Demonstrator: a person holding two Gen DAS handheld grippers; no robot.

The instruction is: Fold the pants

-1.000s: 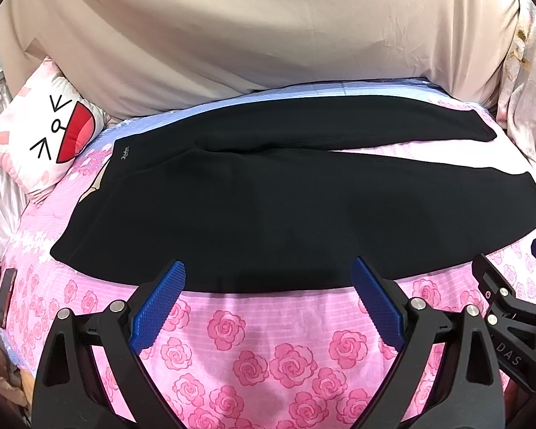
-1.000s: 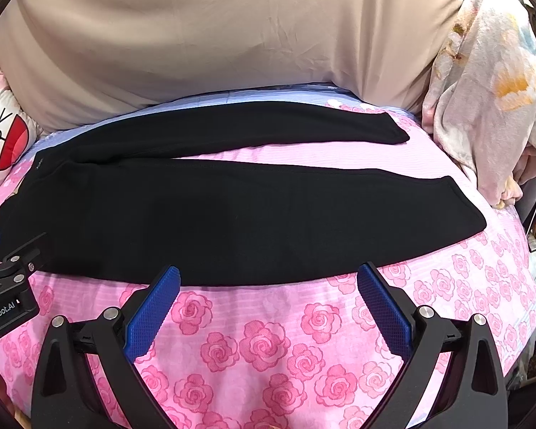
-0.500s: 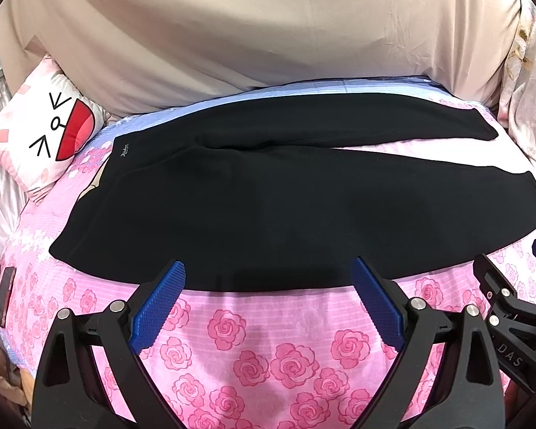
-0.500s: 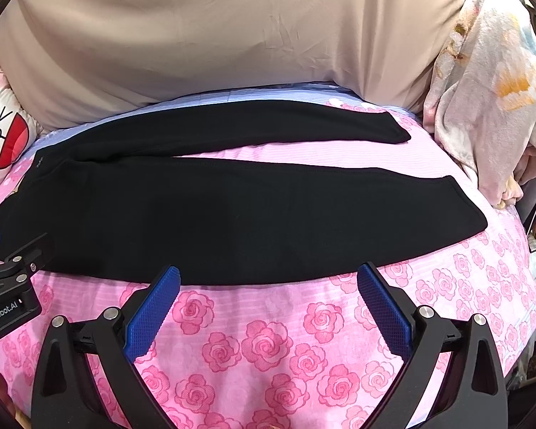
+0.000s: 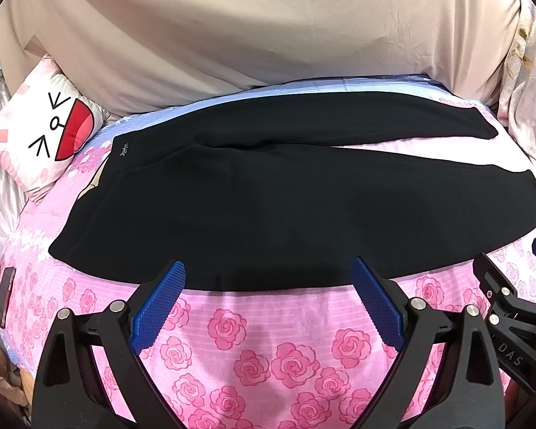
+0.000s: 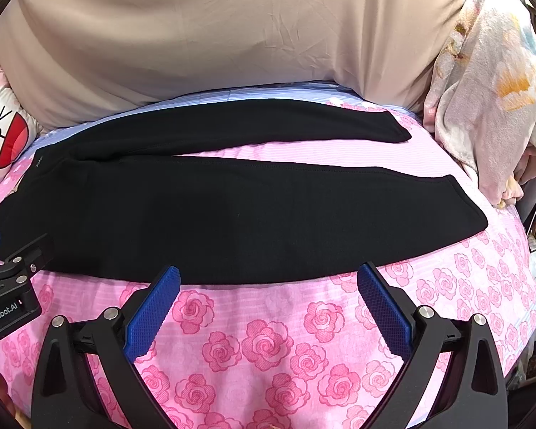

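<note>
Black pants lie flat on a pink rose-print bedsheet, waist at the left, both legs spread to the right; they also show in the right wrist view. My left gripper is open and empty, its blue fingertips at the near edge of the pants by the waist part. My right gripper is open and empty at the near edge of the near leg. The right gripper's side shows in the left wrist view; the left gripper's side shows in the right wrist view.
A beige cloth hangs behind the bed. A cartoon-face pillow lies at the far left. A floral blanket is piled at the right. A phone lies at the bed's left edge.
Both grippers have edged slightly forward toward the near edge of the pants. The pants have not moved.
</note>
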